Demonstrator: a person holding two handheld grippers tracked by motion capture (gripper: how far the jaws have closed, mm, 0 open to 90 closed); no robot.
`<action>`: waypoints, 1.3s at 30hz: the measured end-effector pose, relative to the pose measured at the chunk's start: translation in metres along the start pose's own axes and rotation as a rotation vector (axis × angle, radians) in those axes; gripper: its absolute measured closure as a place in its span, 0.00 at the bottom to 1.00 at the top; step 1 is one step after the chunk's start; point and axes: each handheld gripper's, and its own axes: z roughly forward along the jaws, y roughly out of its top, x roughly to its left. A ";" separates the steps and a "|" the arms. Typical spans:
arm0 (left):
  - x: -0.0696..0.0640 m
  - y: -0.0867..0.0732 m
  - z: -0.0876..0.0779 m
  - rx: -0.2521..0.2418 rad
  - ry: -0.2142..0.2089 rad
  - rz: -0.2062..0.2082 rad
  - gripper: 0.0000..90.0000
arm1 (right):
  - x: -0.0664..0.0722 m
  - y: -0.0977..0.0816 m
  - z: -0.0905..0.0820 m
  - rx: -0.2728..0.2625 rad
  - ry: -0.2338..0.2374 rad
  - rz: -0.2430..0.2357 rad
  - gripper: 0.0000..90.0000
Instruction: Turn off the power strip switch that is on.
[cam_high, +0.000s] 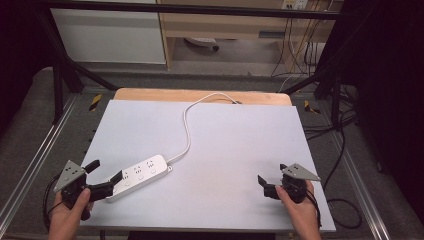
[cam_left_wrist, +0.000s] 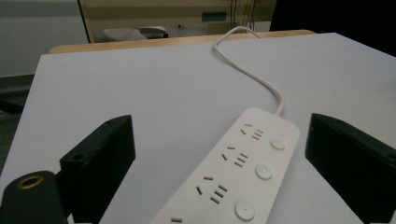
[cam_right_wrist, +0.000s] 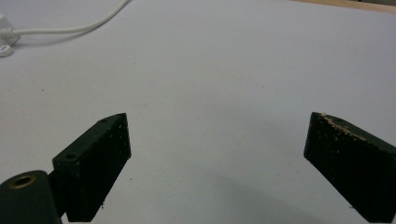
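Note:
A white power strip (cam_high: 141, 175) with three sockets and round buttons lies at an angle near the front left of the pale table top (cam_high: 230, 150). Its white cable (cam_high: 187, 131) curves away toward the back edge. My left gripper (cam_high: 105, 171) is open at the strip's near end. In the left gripper view the power strip (cam_left_wrist: 243, 168) lies between the two spread black jaws of the left gripper (cam_left_wrist: 222, 125), and neither pad presses on it. My right gripper (cam_high: 272, 173) stands open over bare table at the front right, and the right gripper (cam_right_wrist: 218, 122) has nothing between its jaws.
A wooden strip (cam_high: 200, 95) runs along the table's back edge. A black frame and loose dark cables (cam_high: 345, 150) surround the table on the floor. In the right gripper view the cable (cam_right_wrist: 70, 29) and the strip's end (cam_right_wrist: 4, 28) lie far off at the upper left.

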 end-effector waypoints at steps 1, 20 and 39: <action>0.000 0.000 -0.001 -0.004 -0.001 -0.001 0.09 | 0.000 0.000 0.001 0.007 0.001 -0.004 0.08; -0.011 0.008 -0.002 -0.038 -0.017 0.010 0.10 | 0.009 -0.002 -0.010 0.019 0.017 0.006 0.04; -0.029 0.008 0.014 0.050 -0.070 0.061 0.26 | 0.008 -0.003 -0.004 0.046 0.020 0.008 0.04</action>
